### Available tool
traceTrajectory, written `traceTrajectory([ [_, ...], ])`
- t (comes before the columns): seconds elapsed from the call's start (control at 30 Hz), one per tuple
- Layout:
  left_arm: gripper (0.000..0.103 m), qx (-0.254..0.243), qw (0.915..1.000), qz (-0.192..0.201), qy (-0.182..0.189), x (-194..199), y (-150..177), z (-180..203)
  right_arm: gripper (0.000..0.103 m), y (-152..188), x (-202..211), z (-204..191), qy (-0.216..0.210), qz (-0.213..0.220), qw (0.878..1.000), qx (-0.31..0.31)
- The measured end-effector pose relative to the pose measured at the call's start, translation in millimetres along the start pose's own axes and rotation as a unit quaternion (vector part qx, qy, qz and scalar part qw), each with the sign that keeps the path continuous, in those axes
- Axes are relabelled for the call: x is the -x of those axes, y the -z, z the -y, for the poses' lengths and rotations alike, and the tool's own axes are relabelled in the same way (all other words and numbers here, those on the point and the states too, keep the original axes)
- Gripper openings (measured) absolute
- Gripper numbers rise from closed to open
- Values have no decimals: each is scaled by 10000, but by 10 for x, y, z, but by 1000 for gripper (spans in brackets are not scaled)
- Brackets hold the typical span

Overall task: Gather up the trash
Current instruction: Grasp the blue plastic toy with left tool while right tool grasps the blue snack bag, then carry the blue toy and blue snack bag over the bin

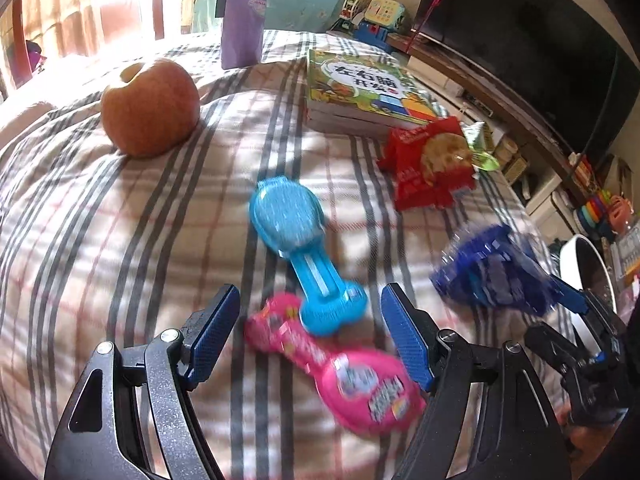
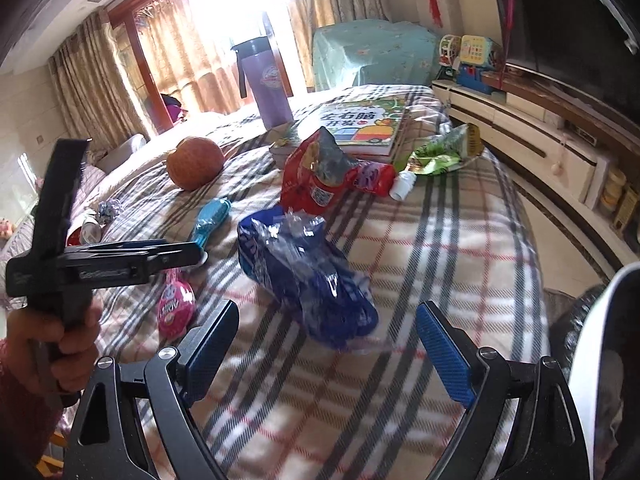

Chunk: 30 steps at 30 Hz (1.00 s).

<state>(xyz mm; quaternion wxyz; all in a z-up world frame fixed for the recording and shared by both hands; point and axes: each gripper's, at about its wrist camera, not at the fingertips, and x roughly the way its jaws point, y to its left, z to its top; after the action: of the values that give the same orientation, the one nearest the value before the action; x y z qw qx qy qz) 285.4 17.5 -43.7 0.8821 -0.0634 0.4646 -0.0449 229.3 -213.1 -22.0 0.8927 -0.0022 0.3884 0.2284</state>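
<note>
Hovering over the plaid blanket (image 1: pixel 120 240) on the bed: left gripper (image 1: pixel 310 336), jaws spread wide, nothing pinched. Directly between and just past its blue pads, a pink candy wrapper (image 1: pixel 352 376) flat on the blanket, touching one end of a light blue plastic toy (image 1: pixel 300 240). Beyond the toy, well apart toward the window, an apple (image 1: pixel 150 108) upright with stem dimple up. Behind the apple, a purple bottle (image 1: pixel 244 16) standing upright. Right of the bottle, a stack of children's books (image 1: pixel 360 92). Just in front of the books, a red snack bag (image 1: pixel 428 164) with a green wrapper (image 1: pixel 480 148) touching its far side.

Hanging near the bed's right edge: right gripper (image 2: pixel 328 348), jaws also parted wide and gripping nothing. Just ahead of its pads, slightly left of the middle, a crumpled blue plastic bag (image 2: pixel 304 272) blurred and lying on the blanket (image 2: pixel 440 260), not touched by either pad. Beyond the blue bag, the same red snack bag (image 2: pixel 316 176), torn open, with a small white bottle (image 2: pixel 402 184) lying beside it. Left of the blue bag, the left gripper seen side-on, held by a hand (image 2: pixel 52 344). At the right edge of the bed, the white rim of a bin (image 2: pixel 600 360), partly out of view.
</note>
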Motion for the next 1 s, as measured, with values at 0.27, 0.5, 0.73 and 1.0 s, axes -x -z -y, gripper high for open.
traceTrajectory([
  [0.27, 55, -255, 9993, 0, -277, -279, -143, 22, 88, -108, -253, -30, -131, -158, 9998, 79],
  [0.5, 26, -681, 9976, 124, -66, -199, -39, 260, 45, -6, -146, 20, 8, -113, 9999, -77],
  [0.73, 25, -864, 9954, 180, 368, -3, 188, 552, 44, 201, 245, 89, 161, 80, 9994, -293],
  [1.0, 25, -1033, 9907, 215, 865, 277, 488, 905, 44, 444, 719, 222, 391, 331, 9966, -643],
])
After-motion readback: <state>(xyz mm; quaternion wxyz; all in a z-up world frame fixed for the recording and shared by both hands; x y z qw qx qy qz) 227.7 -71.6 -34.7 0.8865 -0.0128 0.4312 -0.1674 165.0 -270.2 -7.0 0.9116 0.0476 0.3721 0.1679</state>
